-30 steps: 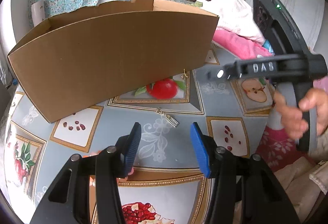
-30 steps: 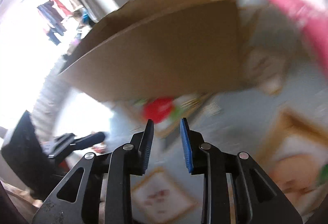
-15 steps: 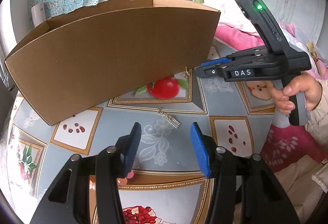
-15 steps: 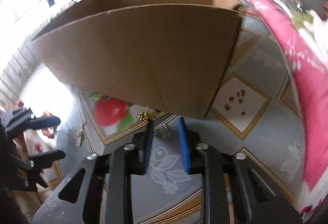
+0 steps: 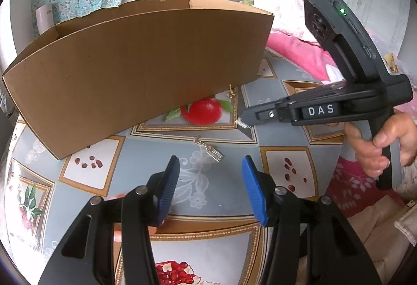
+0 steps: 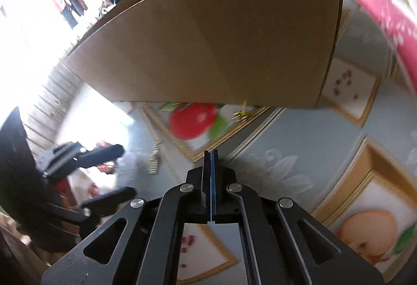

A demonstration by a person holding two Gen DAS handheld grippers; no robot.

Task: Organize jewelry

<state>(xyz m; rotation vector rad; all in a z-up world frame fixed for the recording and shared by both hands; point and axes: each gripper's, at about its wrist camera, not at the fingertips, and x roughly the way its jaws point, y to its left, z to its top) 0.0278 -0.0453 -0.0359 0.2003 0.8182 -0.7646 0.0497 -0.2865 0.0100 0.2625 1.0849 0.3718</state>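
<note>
A big open cardboard box stands on the fruit-patterned tablecloth. In the left wrist view my right gripper reaches in from the right, low over the cloth near the box's corner. It is shut on a small silver comb-like earring that pokes out of its tip. In the right wrist view its jaws are pressed together and the piece is hidden. A second silver earring lies just ahead of my open, empty left gripper. A gold earring lies at the box's lower edge.
A pink blanket and white bedding lie beyond the table on the right. Two people sit at the far wall behind the box. A hand holds the right gripper's handle.
The right gripper swung down to the cloth beside the box's corner and closed on the small silver earring. The left gripper stayed where it was, still open.
</note>
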